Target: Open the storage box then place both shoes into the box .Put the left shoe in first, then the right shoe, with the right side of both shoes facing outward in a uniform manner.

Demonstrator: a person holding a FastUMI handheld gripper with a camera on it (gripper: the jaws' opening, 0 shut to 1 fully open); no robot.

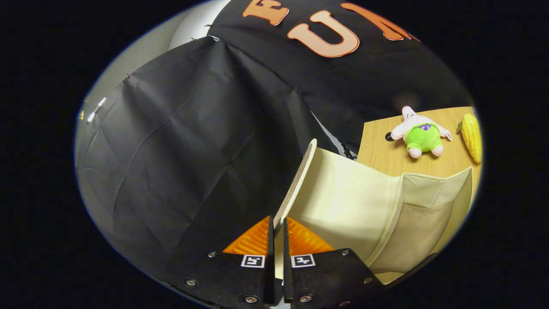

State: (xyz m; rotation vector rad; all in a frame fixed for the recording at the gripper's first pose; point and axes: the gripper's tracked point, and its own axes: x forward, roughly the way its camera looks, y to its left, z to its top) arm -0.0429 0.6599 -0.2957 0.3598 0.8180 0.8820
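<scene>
The claw (pixel 277 234) is clamped on the edge of the storage box lid (pixel 296 189), its two fingers drawn nearly together with the thin lid board pinched between them. The lid stands raised and tilted, its edge running up and away from the fingertips, so the opening step looks under way and close to done. Just beyond the fingers, to the right of the lid, lies the cream fabric storage box (pixel 386 206); its soft wall and folded corner seam are visible, and the mouth appears uncovered, though its inside cannot be seen from here. Past the box is the wooden bench (pixel 381 150), and on it a small plush toy (pixel 420 133) in pink and green, with a yellow corn-shaped toy (pixel 472 135) just beside it; both sit well apart from the box. No shoes can be seen at this angle, so they have yet to be fetched. The grip is narrow and near the lid's rim, so the board could slip out and drop shut if the hand twists or loosens too early. Pulling further may drag or tip the light fabric box, since nothing holds it down. If the lid is let go before it rests fully back, it may fall over the mouth again and block the left shoe.
</scene>
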